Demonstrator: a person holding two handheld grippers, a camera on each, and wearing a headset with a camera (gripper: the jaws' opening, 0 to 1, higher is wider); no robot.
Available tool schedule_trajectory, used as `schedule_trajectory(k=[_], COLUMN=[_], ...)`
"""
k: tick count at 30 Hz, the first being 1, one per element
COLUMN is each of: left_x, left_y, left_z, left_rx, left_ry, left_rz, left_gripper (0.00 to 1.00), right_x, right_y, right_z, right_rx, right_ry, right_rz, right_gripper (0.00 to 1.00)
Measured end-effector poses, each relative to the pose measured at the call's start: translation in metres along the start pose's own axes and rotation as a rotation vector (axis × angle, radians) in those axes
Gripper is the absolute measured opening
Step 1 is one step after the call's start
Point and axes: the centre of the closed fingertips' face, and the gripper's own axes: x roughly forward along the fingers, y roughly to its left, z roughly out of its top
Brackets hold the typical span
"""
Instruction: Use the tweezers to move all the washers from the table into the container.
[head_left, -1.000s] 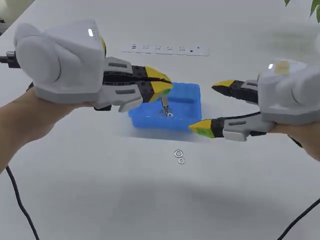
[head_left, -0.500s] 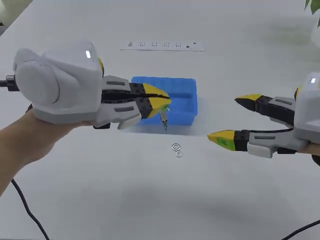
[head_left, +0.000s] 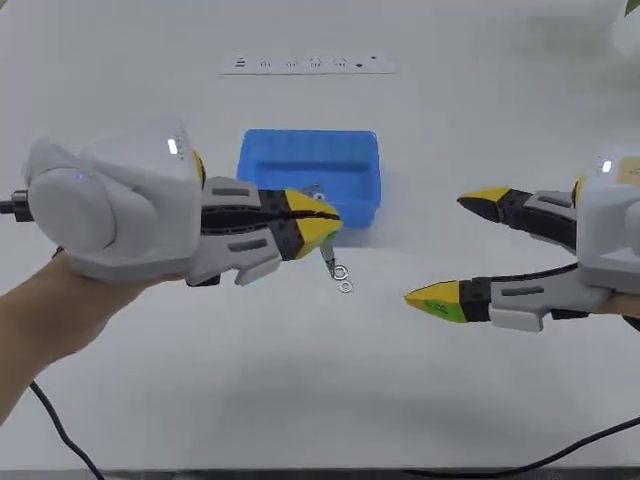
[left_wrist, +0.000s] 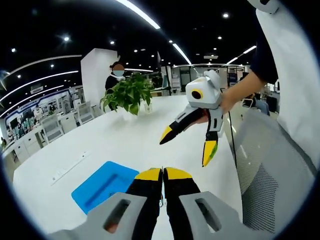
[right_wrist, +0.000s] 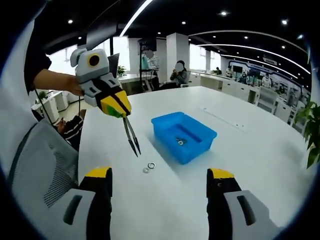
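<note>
- The left gripper (head_left: 325, 222) is pressed together, pinching the tweezers (head_left: 328, 262).
- The right gripper (head_left: 440, 250) is spread wide.
- Two washers (head_left: 342, 279) lie on the table (head_left: 300, 380) beside the tweezers' tips, near the blue container (head_left: 310, 134).

Big round white shells (head_left: 110, 205) at the back of both tongs, each with a small glowing light on top. Grey and black arms with yellow tips on the left tongs (head_left: 335, 218). One yellow tip and one yellow-green tip on the right tongs (head_left: 435, 250). Thin black cables (head_left: 55, 425) at the lower corners. Dark short sleeve (left_wrist: 261, 57) at upper right, next to white cloth.
</note>
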Motion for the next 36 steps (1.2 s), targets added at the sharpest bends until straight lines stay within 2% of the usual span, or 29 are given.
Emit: schedule_trajectory(k=[3, 14, 18, 24, 28, 36], left_x=[0.003, 0.019, 0.022, 0.023, 0.024, 0.027], left_y=[0.000, -0.002, -0.004, -0.002, -0.005, -0.006], left_z=[-0.003, -0.016, -0.019, -0.023, -0.025, -0.025], left_rx=[0.002, -0.002, 0.001, -0.003, -0.002, 0.016], left_ry=[-0.005, 0.012, 0.025, 0.027, 0.033, 0.040], left_rz=[-0.002, -0.054, -0.066, -0.058, -0.067, -0.074], left_gripper=[0.05, 0.05, 0.05, 0.05, 0.05, 0.05], right_x=[0.000, 0.001, 0.002, 0.006, 0.009, 0.009], right_y=[-0.001, 0.013, 0.014, 0.022, 0.031, 0.033], right_z=[-0.003, -0.024, -0.026, -0.024, -0.022, -0.025], right_rx=[0.007, 0.035, 0.052, 0.073, 0.070, 0.080], right_ry=[-0.004, 0.026, 0.023, 0.008, 0.003, 0.005], right_rz=[-0.019, 0.009, 0.007, 0.036, 0.064, 0.073], right_gripper=[0.83, 0.89, 0.92, 1.00, 1.00, 1.00])
